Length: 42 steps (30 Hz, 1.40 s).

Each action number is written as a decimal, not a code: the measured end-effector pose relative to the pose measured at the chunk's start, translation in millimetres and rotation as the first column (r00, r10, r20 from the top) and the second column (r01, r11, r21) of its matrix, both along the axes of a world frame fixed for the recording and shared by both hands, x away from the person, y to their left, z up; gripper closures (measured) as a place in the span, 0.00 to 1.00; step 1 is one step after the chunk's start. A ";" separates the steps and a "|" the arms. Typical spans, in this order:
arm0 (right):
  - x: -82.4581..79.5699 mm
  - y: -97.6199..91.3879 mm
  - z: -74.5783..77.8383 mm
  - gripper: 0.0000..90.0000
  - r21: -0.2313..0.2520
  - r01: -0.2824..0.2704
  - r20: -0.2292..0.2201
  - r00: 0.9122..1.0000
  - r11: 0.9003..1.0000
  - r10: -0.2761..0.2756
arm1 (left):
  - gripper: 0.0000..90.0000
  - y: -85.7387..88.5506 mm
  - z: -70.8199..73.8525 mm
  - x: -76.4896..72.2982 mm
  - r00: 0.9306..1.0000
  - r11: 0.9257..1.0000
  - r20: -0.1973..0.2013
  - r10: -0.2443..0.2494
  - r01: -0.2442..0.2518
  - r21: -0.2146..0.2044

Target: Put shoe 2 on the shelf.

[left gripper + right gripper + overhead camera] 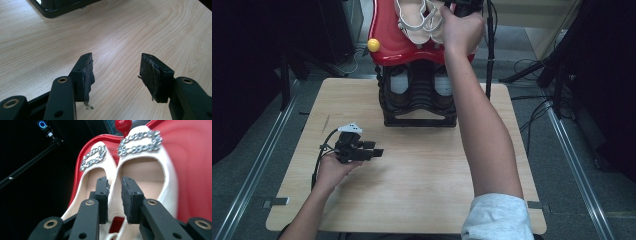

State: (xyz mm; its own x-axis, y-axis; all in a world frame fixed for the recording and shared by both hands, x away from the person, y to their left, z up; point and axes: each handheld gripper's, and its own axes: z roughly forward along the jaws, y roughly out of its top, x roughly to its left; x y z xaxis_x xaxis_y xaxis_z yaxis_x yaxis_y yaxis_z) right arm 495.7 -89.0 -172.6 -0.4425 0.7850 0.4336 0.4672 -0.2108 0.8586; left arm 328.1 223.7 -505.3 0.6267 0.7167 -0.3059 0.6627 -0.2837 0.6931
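Observation:
A pair of white shoes point(417, 22) with silver chain buckles lies on the red top shelf point(387, 47) of a shoe rack at the table's far edge. In the right gripper view, one shoe point(91, 173) lies left and the other point(147, 170) right. My right gripper point(114, 192) is at their heel end. Its jaws stand a little apart around the right shoe's inner rim, and the pads do not press on it. In the high view the right hand hides most of that gripper point(464, 6). My left gripper point(116, 75) hovers open over bare wood, nothing between its pads.
The black lower rack point(419, 107) holds a dark pair of shoes point(399, 82). A yellow knob point(373, 45) sits on the red shelf's left corner. The light wooden table point(422, 170) spreads in front. A stand pole point(488, 60) rises right of the rack, with cables on the floor.

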 end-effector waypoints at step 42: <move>-18.8 -128.1 -56.6 0.52 -0.019 -0.003 -0.003 1.000 1.000 0.003 | 0.45 -6.7 -2.3 0.5 1.000 1.000 0.011 -0.025 0.025 0.008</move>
